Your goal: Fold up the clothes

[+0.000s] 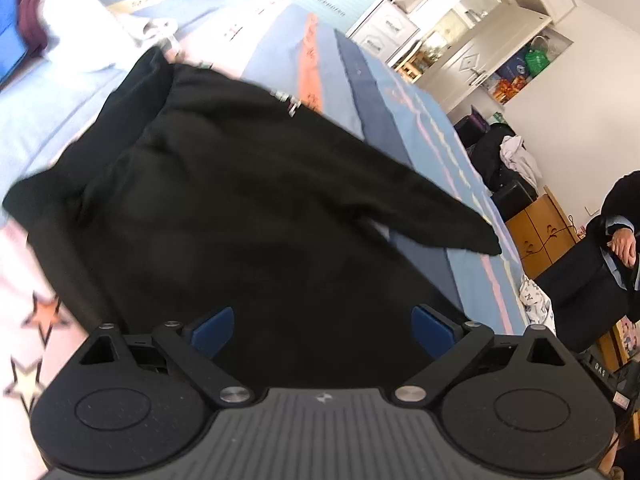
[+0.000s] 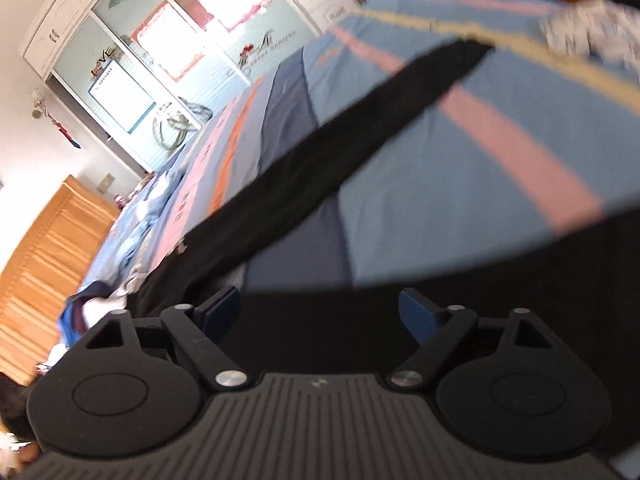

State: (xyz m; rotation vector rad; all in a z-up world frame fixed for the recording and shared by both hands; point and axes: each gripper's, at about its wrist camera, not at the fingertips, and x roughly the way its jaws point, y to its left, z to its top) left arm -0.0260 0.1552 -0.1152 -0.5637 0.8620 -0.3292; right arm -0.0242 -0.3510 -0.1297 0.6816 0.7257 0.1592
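- Striped blue bedspread (image 1: 400, 92) carries the black garment (image 1: 224, 200), spread out with one sleeve (image 2: 360, 128) trailing sideways.
- Left gripper (image 1: 322, 330) and right gripper (image 2: 320, 312) both gape — nothing pinched.
- Likely between folds; next, grasp that sleeve and bring it inward.

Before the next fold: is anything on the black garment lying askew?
Yes. One sleeve of the black garment sticks out sideways across the striped bedsheet, not tucked over the body. Both the left gripper and right gripper are open, holding nothing.
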